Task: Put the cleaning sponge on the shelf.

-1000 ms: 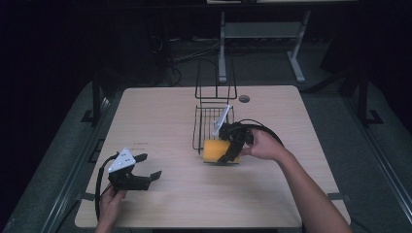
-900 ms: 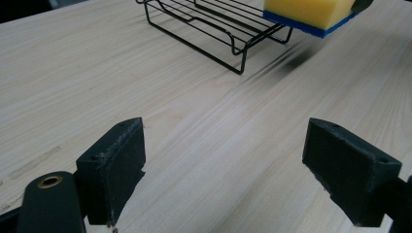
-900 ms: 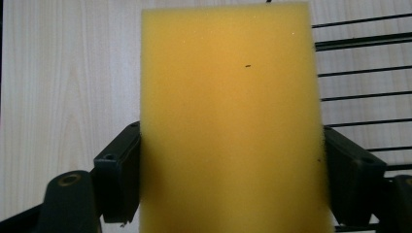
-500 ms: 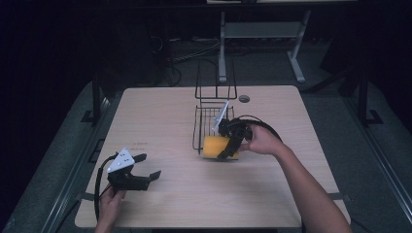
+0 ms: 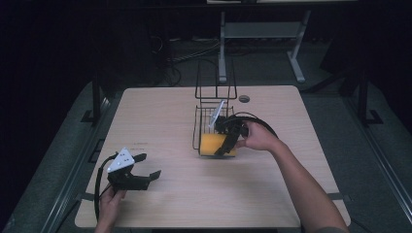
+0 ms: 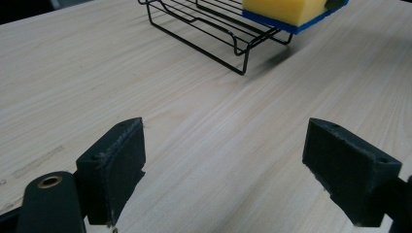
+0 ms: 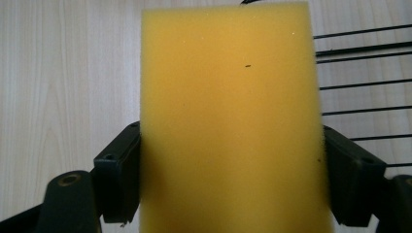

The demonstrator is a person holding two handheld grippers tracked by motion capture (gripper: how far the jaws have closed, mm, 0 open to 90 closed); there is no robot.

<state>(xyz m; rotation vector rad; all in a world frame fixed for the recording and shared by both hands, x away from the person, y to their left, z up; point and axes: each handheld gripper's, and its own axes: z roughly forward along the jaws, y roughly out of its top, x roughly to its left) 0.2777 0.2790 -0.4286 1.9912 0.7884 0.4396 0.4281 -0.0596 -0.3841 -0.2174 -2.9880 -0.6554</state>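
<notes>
the right tool is clamped on the yellow sponge at the wire rack's near edge; lower it level onto the wires before letting go; the left tool rests apart on the bench.

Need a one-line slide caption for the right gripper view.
Right gripper clamps a yellow sponge above the wooden table, black wire rack alongside.

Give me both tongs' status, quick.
Left tongs: open, holding nothing, above the table.
Right tongs: shut on the yellow sponge at the wire rack.
</notes>
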